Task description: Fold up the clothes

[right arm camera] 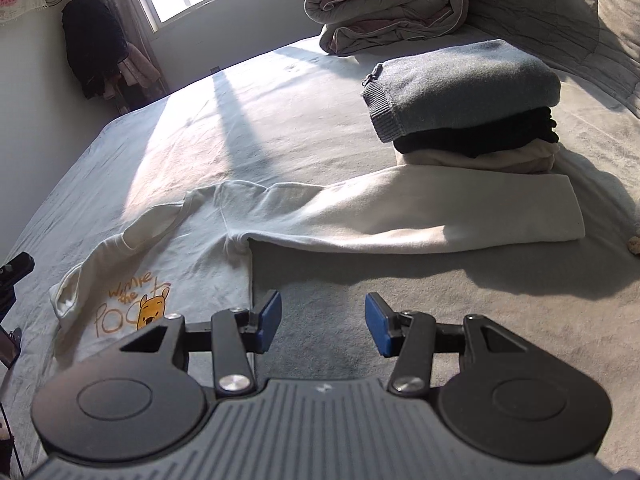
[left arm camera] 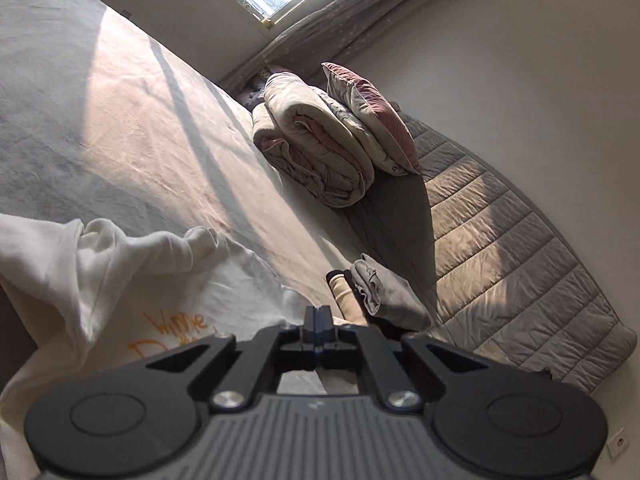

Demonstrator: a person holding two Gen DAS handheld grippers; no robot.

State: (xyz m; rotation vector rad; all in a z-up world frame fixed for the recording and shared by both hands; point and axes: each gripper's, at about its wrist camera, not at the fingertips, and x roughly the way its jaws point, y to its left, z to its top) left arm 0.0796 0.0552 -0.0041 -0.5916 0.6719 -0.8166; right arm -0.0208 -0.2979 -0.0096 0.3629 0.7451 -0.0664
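The white sweatshirt [right arm camera: 192, 248] lies spread on the bed [right arm camera: 360, 288], one sleeve reaching toward the folded stack [right arm camera: 468, 104]. The right claw [right arm camera: 323, 322] hangs wide open and empty over bare bed beside the shirt's side edge. The left claw [left arm camera: 319, 322] is closed over the shirt; whether it grips cloth I cannot tell.

The cream-white long-sleeved cotton sweatshirt [right arm camera: 208, 240] lying on the bed carries hand-drawn orange lettering on its chest: "Winnie the Poo", with the last letters cut off beside a yellow bear face. The left wrist view shows only "Winnie" [left arm camera: 182, 322] above a partly hidden second line.
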